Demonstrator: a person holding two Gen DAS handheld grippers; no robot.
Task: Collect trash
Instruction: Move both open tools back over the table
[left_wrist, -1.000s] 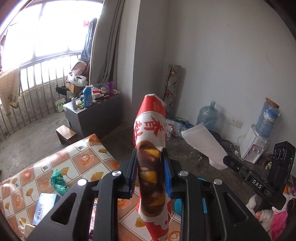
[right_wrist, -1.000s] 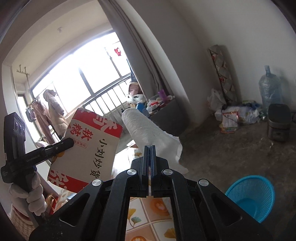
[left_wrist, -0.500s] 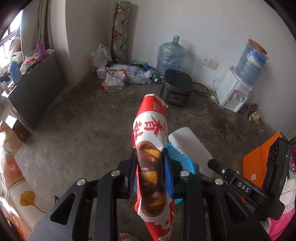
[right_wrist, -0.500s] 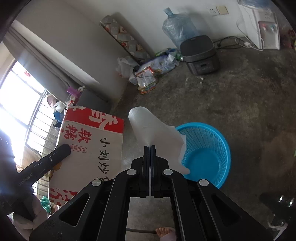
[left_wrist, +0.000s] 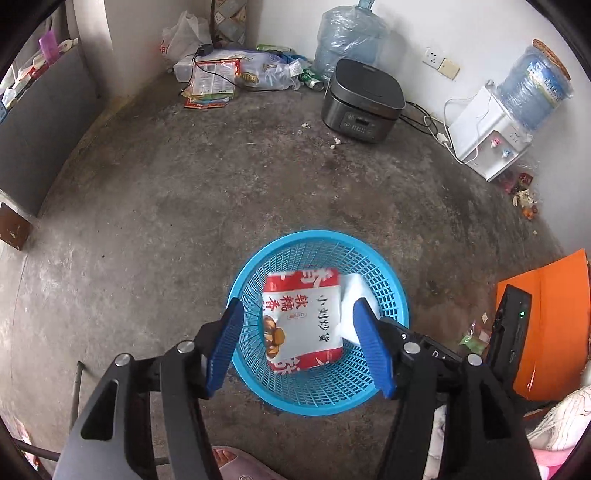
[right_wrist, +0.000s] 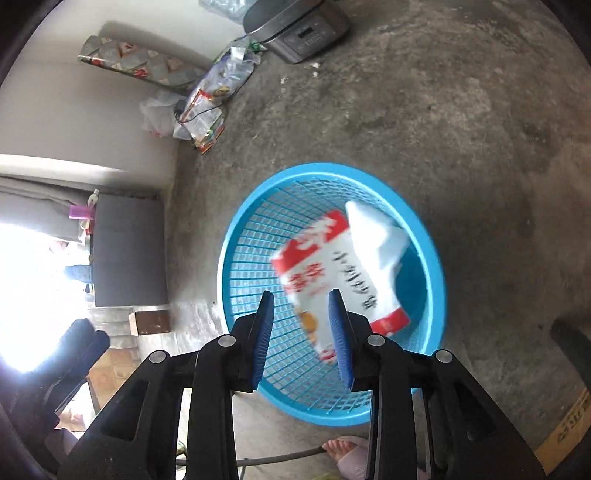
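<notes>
Below the parted tongs, snack bag.

both wrist views: looking down | shared: blue basket

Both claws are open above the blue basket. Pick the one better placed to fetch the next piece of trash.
Left, tentatively. The left claw faces the scraps on the floor beside the blue basket. The right claw shows only the snack bag and tissue inside.

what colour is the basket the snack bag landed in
Bright blue basket, plastic mesh; clearest in the left wrist view.
</notes>
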